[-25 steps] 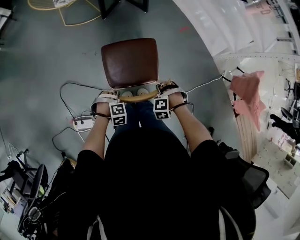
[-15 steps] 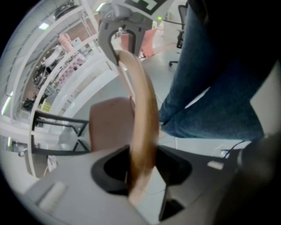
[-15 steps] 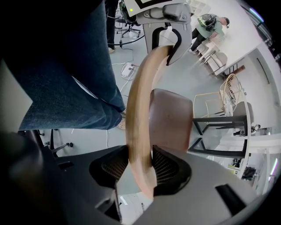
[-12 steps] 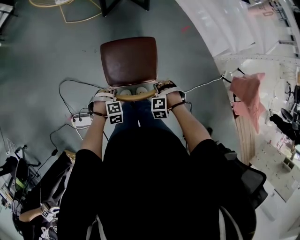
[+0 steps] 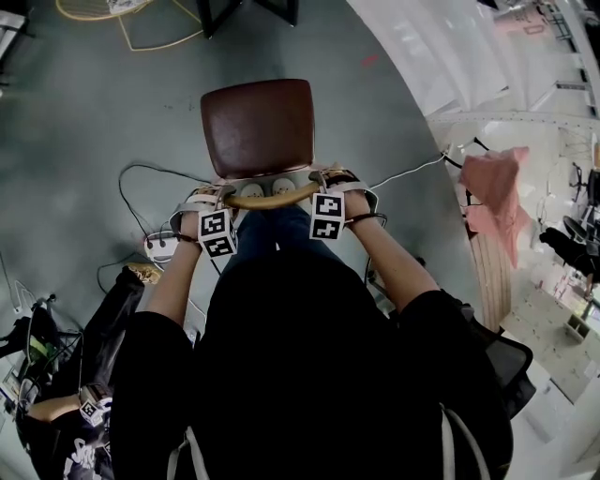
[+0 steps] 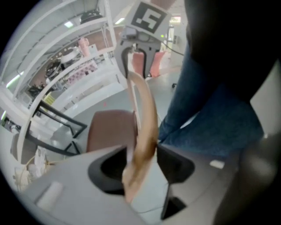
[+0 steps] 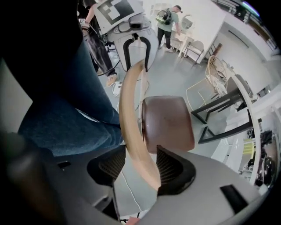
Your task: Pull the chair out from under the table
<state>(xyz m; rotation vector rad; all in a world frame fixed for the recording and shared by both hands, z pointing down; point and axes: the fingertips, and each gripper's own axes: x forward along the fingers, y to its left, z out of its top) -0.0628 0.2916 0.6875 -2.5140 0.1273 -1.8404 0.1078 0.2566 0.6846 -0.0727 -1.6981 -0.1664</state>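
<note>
The chair has a brown seat point(image 5: 258, 127) and a curved wooden backrest point(image 5: 272, 194), and it stands on the grey floor just in front of me. My left gripper point(image 5: 217, 197) straddles the backrest's left end and my right gripper point(image 5: 328, 180) its right end, both pointing down. The left gripper view shows the wooden rail point(image 6: 145, 123) running between the jaws of the left gripper point(image 6: 140, 169), which are opening, with gaps beside it. In the right gripper view the rail point(image 7: 129, 114) lies loose between the opening jaws of the right gripper point(image 7: 136, 171).
A white power strip point(image 5: 159, 246) with black cables lies on the floor to the left. A curved white table edge point(image 5: 441, 56) runs along the upper right, with a pink cloth point(image 5: 497, 187) beyond it. Black table legs point(image 5: 248, 9) stand ahead. Another person crouches at lower left.
Both grippers' jaws have widened round the backrest. My left gripper shifted a little left and rolled. The chair has hardly moved. A person has come into view at lower left.
</note>
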